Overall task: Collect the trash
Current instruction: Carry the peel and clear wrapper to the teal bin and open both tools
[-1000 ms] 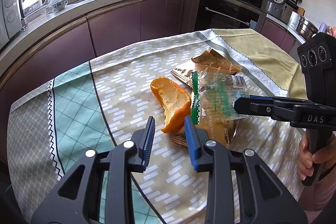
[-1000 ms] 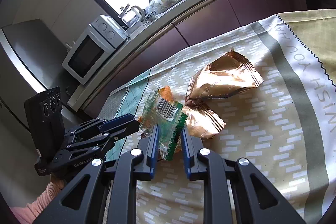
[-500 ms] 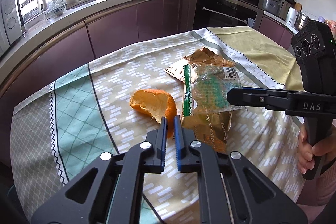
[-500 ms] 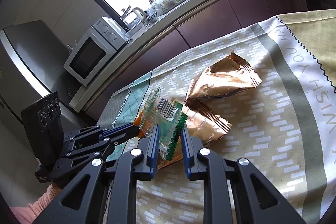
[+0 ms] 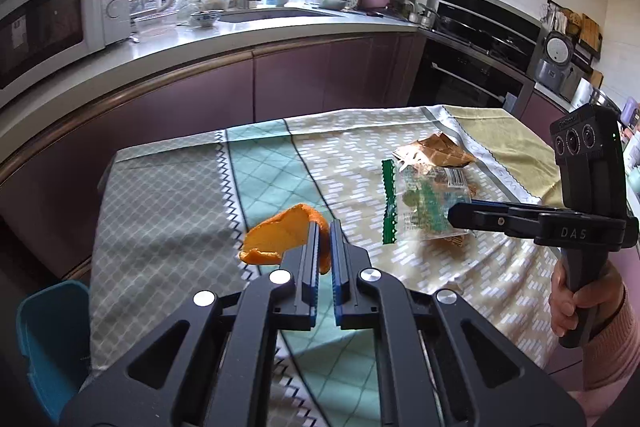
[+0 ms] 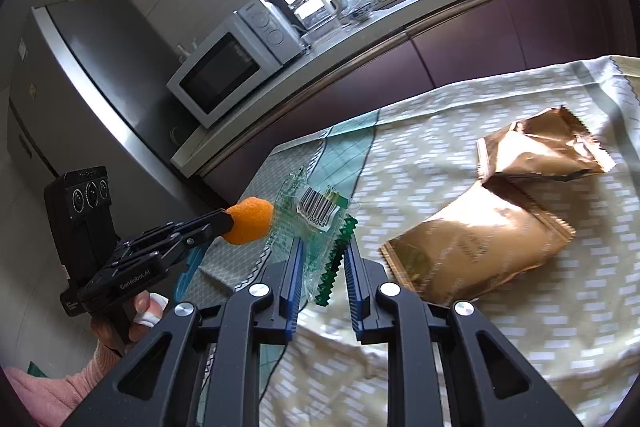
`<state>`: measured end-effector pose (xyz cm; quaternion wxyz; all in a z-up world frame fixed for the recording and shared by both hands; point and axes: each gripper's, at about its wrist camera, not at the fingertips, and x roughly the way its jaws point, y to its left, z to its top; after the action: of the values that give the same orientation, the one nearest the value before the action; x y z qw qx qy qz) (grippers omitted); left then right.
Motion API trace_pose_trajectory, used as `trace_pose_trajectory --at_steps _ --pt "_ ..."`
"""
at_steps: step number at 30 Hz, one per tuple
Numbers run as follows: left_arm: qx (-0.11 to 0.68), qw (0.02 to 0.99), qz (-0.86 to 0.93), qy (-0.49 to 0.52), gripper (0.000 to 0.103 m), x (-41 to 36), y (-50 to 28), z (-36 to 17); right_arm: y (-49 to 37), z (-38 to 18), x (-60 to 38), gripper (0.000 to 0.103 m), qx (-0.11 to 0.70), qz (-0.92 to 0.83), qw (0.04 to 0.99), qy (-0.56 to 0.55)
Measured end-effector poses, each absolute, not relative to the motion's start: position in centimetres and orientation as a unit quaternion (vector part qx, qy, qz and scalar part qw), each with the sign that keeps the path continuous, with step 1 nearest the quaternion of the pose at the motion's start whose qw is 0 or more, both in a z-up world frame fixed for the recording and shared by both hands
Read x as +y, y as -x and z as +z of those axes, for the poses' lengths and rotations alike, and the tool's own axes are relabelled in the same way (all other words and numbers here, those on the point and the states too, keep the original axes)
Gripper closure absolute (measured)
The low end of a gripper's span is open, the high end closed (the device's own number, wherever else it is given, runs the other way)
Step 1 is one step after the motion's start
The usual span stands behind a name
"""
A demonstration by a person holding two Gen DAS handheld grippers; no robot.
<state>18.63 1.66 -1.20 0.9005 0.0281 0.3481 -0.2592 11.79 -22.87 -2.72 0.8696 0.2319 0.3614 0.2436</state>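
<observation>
The cloth-covered tabletop (image 5: 168, 195) lies under both tongs. Two crinkled gold foil wrappers (image 6: 476, 239) rest right of the right tongs (image 6: 322, 267), which pinch a clear green-edged plastic wrapper (image 6: 316, 223). The left tongs (image 5: 325, 247) clamp a curled orange peel (image 5: 276, 239).

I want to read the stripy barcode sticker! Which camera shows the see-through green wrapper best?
The right wrist view. There the crinkly clear plastic wrapper with green print sits close up between the right gripper jaws, barcode facing the camera. The left wrist view shows the same wrapper farther off and side-on, held off the table, its barcode small and unreadable.
</observation>
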Motion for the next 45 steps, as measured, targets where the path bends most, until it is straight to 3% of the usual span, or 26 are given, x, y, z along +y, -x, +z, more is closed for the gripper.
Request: trace_pose_trajectory --at_steps 14,23,37,45 --pt "0.324 0.937 -0.127 0.027 0.097 20.1 -13.8 1.9 -13.8 -1.6 -6.8 0.084 0.397 0.381 0.822 -0.148" --pt "0.348 0.934 -0.060 0.058 0.097 29.3 -13.4 -0.4 -14.8 -1.6 3.1 0.084 0.422 0.427 0.795 -0.085" --pt "0.409 0.907 -0.032 0.100 0.097 32.9 -18.2 -8.4 -17.5 -3.9 11.9 0.082 0.469 0.411 0.781 -0.014" --pt "0.430 0.895 -0.025 0.118 0.096 33.5 -20.4 -11.2 -18.9 -5.2 13.5 0.076 0.491 0.387 0.780 -0.006"
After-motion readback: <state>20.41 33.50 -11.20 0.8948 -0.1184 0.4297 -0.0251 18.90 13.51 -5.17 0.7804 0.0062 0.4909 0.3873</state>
